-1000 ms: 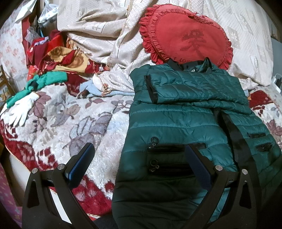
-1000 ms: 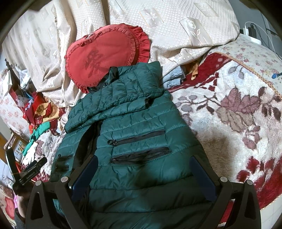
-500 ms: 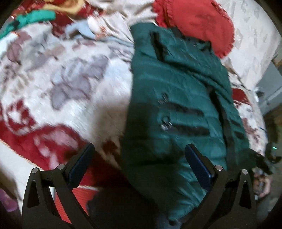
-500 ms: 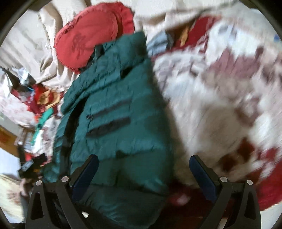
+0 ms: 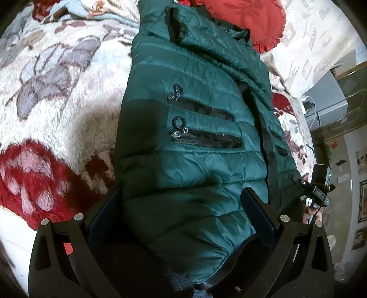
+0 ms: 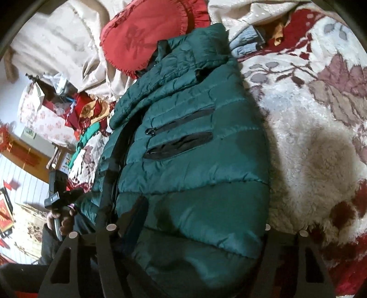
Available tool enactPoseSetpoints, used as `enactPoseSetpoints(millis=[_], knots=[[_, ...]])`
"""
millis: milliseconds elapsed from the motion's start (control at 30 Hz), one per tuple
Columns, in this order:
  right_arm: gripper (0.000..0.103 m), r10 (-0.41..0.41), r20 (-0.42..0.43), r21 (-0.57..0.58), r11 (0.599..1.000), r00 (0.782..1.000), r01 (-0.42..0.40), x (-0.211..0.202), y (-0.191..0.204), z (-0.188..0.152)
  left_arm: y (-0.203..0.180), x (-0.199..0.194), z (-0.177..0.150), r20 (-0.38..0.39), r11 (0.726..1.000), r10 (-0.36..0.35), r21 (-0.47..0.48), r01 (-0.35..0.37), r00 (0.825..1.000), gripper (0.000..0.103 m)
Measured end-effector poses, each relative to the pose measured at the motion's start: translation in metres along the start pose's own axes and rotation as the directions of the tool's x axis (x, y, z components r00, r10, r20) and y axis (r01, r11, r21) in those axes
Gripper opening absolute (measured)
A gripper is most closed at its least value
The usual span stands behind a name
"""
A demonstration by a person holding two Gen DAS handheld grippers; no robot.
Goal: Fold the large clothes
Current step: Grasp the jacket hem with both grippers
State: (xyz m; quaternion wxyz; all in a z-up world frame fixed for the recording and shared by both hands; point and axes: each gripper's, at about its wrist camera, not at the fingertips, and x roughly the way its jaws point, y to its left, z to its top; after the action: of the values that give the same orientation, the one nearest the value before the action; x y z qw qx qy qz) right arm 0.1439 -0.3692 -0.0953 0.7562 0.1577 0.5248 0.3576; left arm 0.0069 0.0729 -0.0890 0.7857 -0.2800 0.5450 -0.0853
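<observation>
From where I sit, little crowds the work: beyond my left gripper (image 5: 181, 220) a red heart-shaped cushion (image 5: 247, 20) lies past the collar of the green puffer jacket (image 5: 195, 142), touching it, with a cream quilted spread (image 6: 57, 45) behind. A heap of red and green cloth (image 6: 89, 119) sits off to the left of my right gripper (image 6: 199, 231), well apart from the jacket. Nothing lies on top of the garment.

The jacket runs lengthwise straight away from both tools, hem nearest me and collar far, front side up with its two zipped pockets (image 5: 201, 128) showing and a sleeve folded across the upper chest.

My left gripper stands wide, its blue pads (image 5: 103, 215) on either side of the hem's left corner (I cannot see them pressing into the cloth). My right gripper is closing with the hem's right corner between its fingers; the far finger is hidden behind the padding, so I cannot say it has bitten yet.

Everything rests on a fleecy floral blanket (image 6: 316, 128), white with red and mauve blooms, covering a bed. A paved floor (image 5: 344, 155) shows at the right edge of the left view.
</observation>
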Motion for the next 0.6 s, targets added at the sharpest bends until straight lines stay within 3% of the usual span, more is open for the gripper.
enactPoseSetpoints(millis=[167,233,300,400,533,600], knots=[[0.070,-0.065,-0.038,-0.044,0.997,0.997,0.064,0.003,0.003,0.004,0.016,-0.002,0.014,-0.011,0.994,0.092,-0.050,-0.092,0.996,0.102],[0.070,-0.086,-0.045,-0.073,0.994,0.995,0.082,0.001,0.003,0.002,0.020,0.002,0.013,-0.057,0.993,0.095,-0.069,-0.099,0.994,0.102],[0.069,-0.097,-0.049,-0.087,0.992,0.994,0.093,0.004,0.006,0.003,0.020,0.010,0.009,-0.133,0.996,0.047,-0.073,-0.057,0.990,0.102],[0.069,-0.098,-0.047,-0.082,0.992,0.994,0.094,0.006,0.004,0.005,0.018,0.008,0.008,-0.137,0.994,0.087,-0.058,-0.096,0.987,0.102],[0.069,-0.095,-0.046,-0.083,0.992,0.994,0.091,0.001,-0.003,0.005,0.014,0.005,0.007,-0.098,0.998,-0.033,-0.059,0.027,0.995,0.102],[0.069,-0.097,-0.047,-0.086,0.992,0.994,0.093,-0.003,-0.007,0.004,0.007,0.014,0.008,-0.100,0.999,-0.024,-0.046,0.019,0.995,0.102]])
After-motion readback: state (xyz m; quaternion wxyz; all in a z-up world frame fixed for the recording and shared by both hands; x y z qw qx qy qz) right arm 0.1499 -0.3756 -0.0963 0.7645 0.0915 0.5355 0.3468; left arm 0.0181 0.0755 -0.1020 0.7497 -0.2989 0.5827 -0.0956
